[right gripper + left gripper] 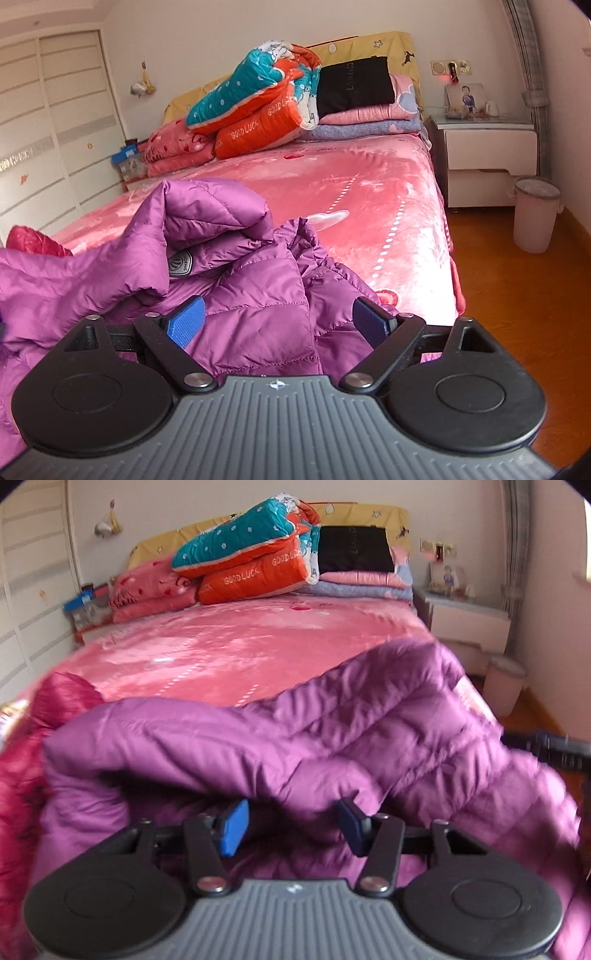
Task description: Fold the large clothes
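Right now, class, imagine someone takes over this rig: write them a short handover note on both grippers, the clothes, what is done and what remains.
Left gripper: jaws part open, purple down jacket bunched between them, pads not visibly pressing.
Right gripper: jaws wide open over the jacket, holding nothing.
Jacket lies crumpled at the near end of the pink bed; a red quilted garment sits beside it.
Done: no neat fold visible.
Left: spread the jacket flat, fold it, then the red one.

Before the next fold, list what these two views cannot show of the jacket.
- Purple jacket: near hem hidden by the gripper body in both wrist views.
- Left wrist view: jacket's right side motion-blurred; whether fabric sits in the left gripper is unclear.
- Jacket badge: lettering too small, partly folded under.
- Red garment: cut off at the left edge.
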`<state>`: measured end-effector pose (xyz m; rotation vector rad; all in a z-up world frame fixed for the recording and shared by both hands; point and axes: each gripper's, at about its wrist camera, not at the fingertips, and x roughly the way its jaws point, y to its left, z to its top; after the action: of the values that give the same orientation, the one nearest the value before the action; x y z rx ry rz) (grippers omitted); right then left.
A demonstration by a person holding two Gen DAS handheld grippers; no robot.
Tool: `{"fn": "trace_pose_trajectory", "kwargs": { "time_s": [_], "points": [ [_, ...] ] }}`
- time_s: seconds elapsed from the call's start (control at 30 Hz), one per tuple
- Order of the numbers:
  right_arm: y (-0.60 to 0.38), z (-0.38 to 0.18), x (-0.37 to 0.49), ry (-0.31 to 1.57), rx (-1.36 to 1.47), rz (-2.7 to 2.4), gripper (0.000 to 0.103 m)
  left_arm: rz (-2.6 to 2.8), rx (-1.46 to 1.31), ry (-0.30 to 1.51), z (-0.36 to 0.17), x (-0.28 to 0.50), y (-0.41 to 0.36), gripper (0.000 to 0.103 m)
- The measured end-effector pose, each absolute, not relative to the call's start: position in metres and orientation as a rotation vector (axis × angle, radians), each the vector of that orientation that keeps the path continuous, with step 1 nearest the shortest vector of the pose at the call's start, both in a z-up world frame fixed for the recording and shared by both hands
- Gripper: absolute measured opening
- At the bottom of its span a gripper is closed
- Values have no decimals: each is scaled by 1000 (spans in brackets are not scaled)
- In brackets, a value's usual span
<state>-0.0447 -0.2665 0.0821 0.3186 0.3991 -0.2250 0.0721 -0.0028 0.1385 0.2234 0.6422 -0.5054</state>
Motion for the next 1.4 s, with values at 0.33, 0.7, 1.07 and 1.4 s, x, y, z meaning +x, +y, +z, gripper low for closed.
{"fn": "trace_pose_trajectory", "kwargs": {
  "time_s": [0.33,0.7,1.07,1.4],
  "points": [
    [-272,71,-36,390,374,-191,103,-424,-19,470,163,143,-32,52],
    [-278,67,-25,414,383,-158,103,-3,-140,410,145,228,-21,86],
    [-296,61,-24,502,418,-72,103,-35,17,638,117,212,-6,97],
    [-320,46,-40,681,471,245,103,-120,110,628,149,129,23,99]
  ]
}}
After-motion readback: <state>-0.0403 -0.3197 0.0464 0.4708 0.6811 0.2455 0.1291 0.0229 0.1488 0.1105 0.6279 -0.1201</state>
